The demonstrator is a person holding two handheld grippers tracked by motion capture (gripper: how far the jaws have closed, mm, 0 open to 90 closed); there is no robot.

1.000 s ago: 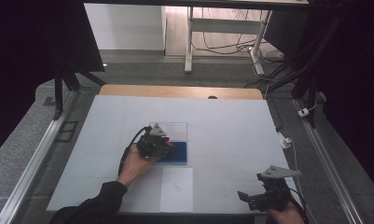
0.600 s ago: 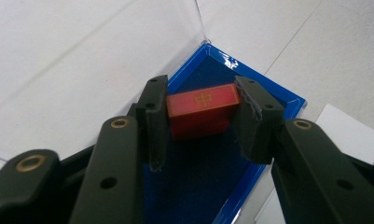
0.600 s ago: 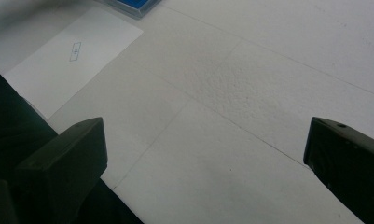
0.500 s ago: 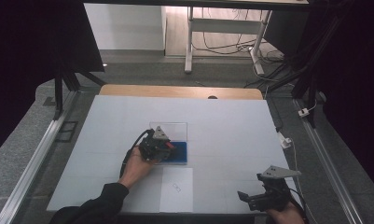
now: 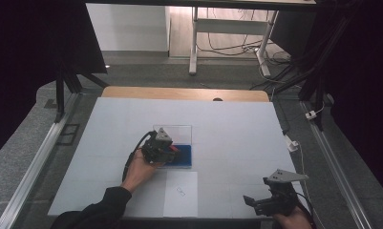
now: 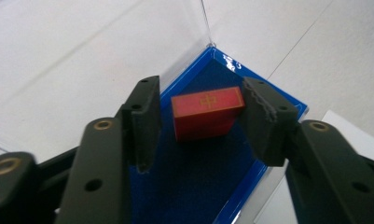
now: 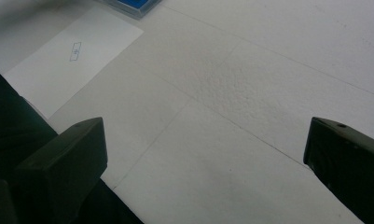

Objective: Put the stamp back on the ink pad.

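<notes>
Red rectangular block [image 6: 206, 112] with a gold cross lies on the blue felt floor of the clear-walled case [image 6: 194, 186]. My left tool [image 6: 201, 116] has just been opening, jaws apart astride it; lifting crooked could snag it.

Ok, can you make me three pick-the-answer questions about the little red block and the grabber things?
1. Where does the red block lie?
A. in the blue-lined case
B. on the paper sheet
C. on the floor

2. What colour are the markings on top of the block?
A. green
B. gold
C. white

3. How are the left gripper jaws?
A. clamped on the block
B. holding paper
C. apart, block between them

Answers: 1 A, blue lining lies all around it. 2 B, a gold cross shows on its top. 3 C, the jaws have just been opening, with gaps beside the block.
</notes>
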